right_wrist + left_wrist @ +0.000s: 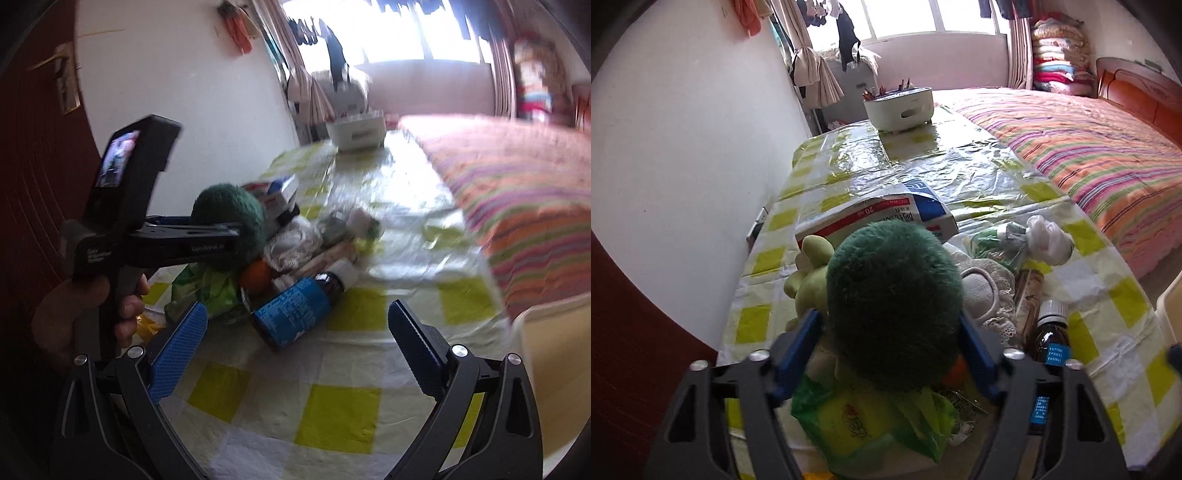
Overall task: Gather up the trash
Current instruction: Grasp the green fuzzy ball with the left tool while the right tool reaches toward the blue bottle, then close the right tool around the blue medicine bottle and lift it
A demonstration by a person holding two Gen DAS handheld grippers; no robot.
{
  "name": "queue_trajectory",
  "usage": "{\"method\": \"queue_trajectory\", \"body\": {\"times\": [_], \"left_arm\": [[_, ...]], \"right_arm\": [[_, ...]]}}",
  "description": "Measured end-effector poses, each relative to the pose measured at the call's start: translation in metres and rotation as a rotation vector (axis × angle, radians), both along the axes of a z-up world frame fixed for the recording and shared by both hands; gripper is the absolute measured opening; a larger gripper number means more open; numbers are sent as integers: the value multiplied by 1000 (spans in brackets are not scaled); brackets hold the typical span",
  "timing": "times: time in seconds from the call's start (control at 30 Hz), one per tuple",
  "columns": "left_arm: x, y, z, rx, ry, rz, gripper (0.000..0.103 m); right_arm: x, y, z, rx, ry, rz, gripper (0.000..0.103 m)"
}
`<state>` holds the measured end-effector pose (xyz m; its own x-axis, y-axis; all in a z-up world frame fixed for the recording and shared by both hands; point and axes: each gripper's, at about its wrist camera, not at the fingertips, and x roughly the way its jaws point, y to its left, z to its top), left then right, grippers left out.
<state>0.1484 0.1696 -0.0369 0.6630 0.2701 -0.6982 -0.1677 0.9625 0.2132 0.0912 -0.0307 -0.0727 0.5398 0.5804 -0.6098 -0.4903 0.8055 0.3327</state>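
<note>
Jaws of the left gripper [890, 328] flank the dark-green plush ball [894, 306] atop the clutter on the checked table [1123, 295], pads seemingly touching its soft, light, compressible pile, best squeezed across its widest part, while the right gripper [295, 332] gapes empty.

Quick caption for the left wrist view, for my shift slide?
Left gripper closed around a dark green plush toy atop a clutter pile on the checked tablecloth.
</note>
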Motion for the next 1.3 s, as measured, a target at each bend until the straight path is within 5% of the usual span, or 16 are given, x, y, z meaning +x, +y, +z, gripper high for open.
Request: {"method": "queue_trajectory", "body": {"times": [0.2, 0.4, 0.5, 0.63, 0.93, 1.03, 1.3], "left_arm": [[-6, 18, 12, -113, -68, 3, 59], [-17, 39, 32, -198, -150, 5, 54], [-22, 50, 37, -246, -167, 0, 54], [-36, 59, 48, -299, -217, -56, 54], [-62, 78, 65, -332, -306, -91, 54], [-65, 84, 66, -348, -319, -77, 54], [-69, 84, 66, -348, -329, -77, 54]], "right_arm": [[45, -1, -24, 57, 275, -63, 95], [71, 25, -37, -39, 457, -53, 65], [81, 40, -41, -78, 534, -46, 65], [90, 62, -45, -147, 580, -24, 54], [102, 93, -50, -255, 659, -34, 61], [106, 98, -64, -244, 724, -36, 61], [101, 70, -59, -162, 686, -49, 52]]}}
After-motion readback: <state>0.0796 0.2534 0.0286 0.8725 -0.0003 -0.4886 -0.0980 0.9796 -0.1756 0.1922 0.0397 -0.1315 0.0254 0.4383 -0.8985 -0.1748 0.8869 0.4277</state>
